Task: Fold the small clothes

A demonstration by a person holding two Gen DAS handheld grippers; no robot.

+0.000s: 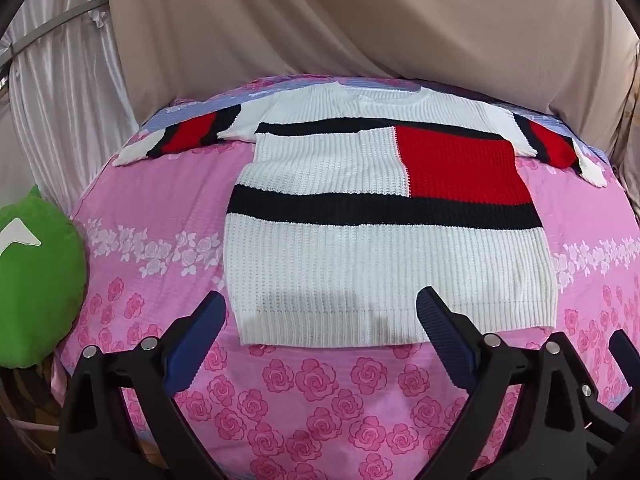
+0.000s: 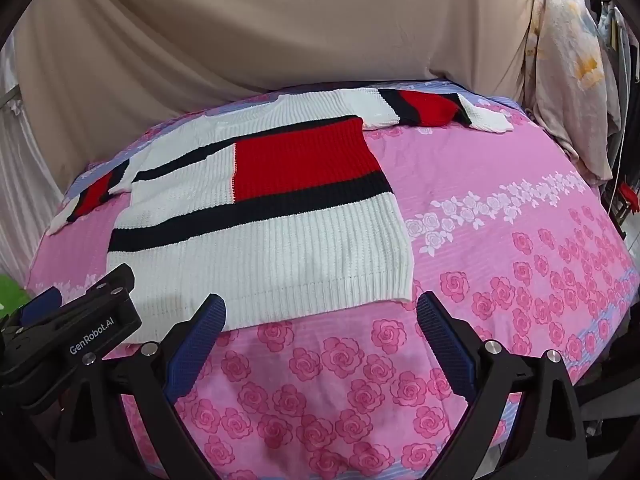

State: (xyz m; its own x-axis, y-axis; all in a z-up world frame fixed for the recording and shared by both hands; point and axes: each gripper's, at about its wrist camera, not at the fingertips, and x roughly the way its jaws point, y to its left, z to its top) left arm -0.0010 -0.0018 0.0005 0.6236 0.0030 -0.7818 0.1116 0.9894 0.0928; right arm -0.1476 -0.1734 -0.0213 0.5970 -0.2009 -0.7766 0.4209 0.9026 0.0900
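A knit sweater (image 1: 384,216), white with black stripes and a red block, lies flat and spread out on the pink rose-print bed sheet (image 1: 320,400). Both sleeves stretch out sideways at the far end. My left gripper (image 1: 322,312) is open and empty, hovering over the sweater's near hem. My right gripper (image 2: 322,312) is open and empty, just in front of the hem of the sweater (image 2: 260,216), near its right corner. The left gripper's body (image 2: 76,320) shows at the lower left of the right wrist view.
A green cushion (image 1: 36,280) lies at the bed's left edge. A beige cloth (image 1: 360,20) hangs behind the bed. Floral fabric (image 2: 568,72) hangs at the far right. Bare sheet (image 2: 500,200) extends right of the sweater.
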